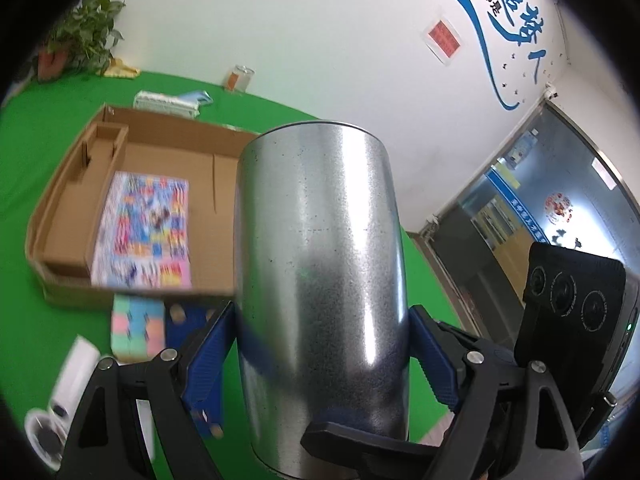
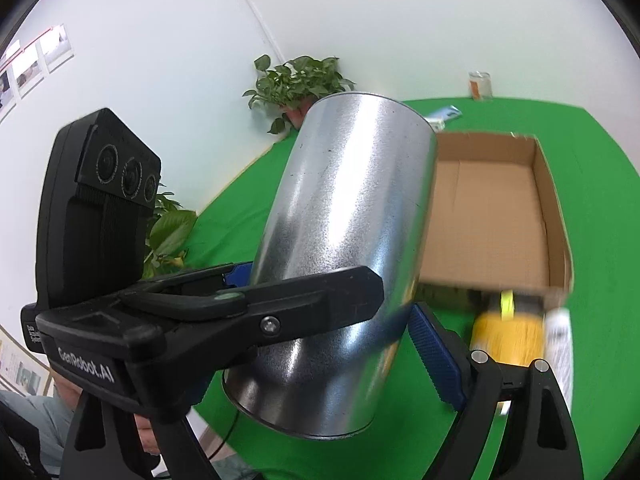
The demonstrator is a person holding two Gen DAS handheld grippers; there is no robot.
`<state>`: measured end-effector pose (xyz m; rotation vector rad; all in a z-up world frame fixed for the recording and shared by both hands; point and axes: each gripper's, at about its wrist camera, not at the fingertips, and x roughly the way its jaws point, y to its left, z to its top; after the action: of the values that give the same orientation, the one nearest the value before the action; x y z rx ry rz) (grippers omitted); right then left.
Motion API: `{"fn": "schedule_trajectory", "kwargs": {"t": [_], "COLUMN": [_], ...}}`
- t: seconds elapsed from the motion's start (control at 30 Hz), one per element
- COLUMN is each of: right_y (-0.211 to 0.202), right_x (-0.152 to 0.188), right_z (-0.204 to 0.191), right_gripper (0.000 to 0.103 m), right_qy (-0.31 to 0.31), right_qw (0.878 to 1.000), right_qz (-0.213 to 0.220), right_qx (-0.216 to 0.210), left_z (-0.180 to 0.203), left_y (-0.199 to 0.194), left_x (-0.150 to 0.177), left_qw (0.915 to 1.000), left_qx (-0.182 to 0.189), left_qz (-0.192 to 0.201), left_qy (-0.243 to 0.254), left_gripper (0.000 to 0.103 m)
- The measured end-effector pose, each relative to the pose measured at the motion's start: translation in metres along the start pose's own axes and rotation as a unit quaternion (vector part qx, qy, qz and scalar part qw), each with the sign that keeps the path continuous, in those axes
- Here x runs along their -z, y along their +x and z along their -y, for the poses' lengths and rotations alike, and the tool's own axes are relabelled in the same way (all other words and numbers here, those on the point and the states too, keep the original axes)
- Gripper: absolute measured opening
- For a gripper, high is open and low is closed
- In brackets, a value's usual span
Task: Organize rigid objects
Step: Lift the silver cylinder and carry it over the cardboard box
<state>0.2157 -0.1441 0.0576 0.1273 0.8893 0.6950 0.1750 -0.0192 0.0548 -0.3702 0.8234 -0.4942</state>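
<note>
A: Both claws on one load. Left gripper [image 1: 320, 344] has its blue pads clamped on the lower wall of the metal can [image 1: 320, 264]; right gripper [image 2: 332, 320] grips the same can [image 2: 336, 264] from the other side. The can is off the green table [image 1: 36, 152], tilted.

B: Noted. I'd keep the pair level and moving together, or the smooth wall may slip.

A: Beyond it, the cardboard box [image 1: 52, 216] lies open, a colourful flat pack [image 1: 148, 228] at its left side. I'd aim for the bare right corner [image 2: 500, 208].
</note>
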Motion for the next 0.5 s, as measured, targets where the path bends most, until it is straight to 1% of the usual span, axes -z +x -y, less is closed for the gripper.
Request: {"fn": "schedule_trajectory", "kwargs": {"t": [0.1,0.17,0.23,0.37,0.43,0.5], "right_y": [0.015,0.026,0.040,0.066,0.078,0.094], "right_x": [-0.040,-0.064,-0.088,-0.116,-0.120,-0.122], "right_z": [0.015,0.022,0.035,0.063,0.074,0.091], "right_gripper": [0.087,0.087,0.087,0.087,0.086,0.086], "right_qy": [-0.008,-0.015,-0.016,-0.002,0.009,0.024], "right_qw": [1.000,0.999,0.999,0.998,0.997,0.996], "right_qz": [-0.018,-0.025,-0.037,-0.062,-0.072,-0.087], "right_qx": [-0.017,-0.013,-0.013,-0.018,-0.018,-0.020], "left_z": [-0.009,-0.019,-0.023,-0.033,-0.041,-0.051], "left_y": [0.010,0.021,0.032,0.061,0.079,0.096], "left_x": [-0.026,-0.048,-0.063,-0.086,-0.092,-0.092], "left_qw": [0.9998,0.9997,0.9995,0.9987,0.9981,0.9972], "left_qx": [-0.017,-0.021,-0.031,-0.045,-0.044,-0.042], "left_qz": [0.006,0.005,0.000,-0.022,-0.039,-0.056], "left_qy": [0.002,-0.008,-0.006,-0.007,-0.015,-0.027], "left_gripper": [0.085,0.085,0.085,0.085,0.085,0.085]}}
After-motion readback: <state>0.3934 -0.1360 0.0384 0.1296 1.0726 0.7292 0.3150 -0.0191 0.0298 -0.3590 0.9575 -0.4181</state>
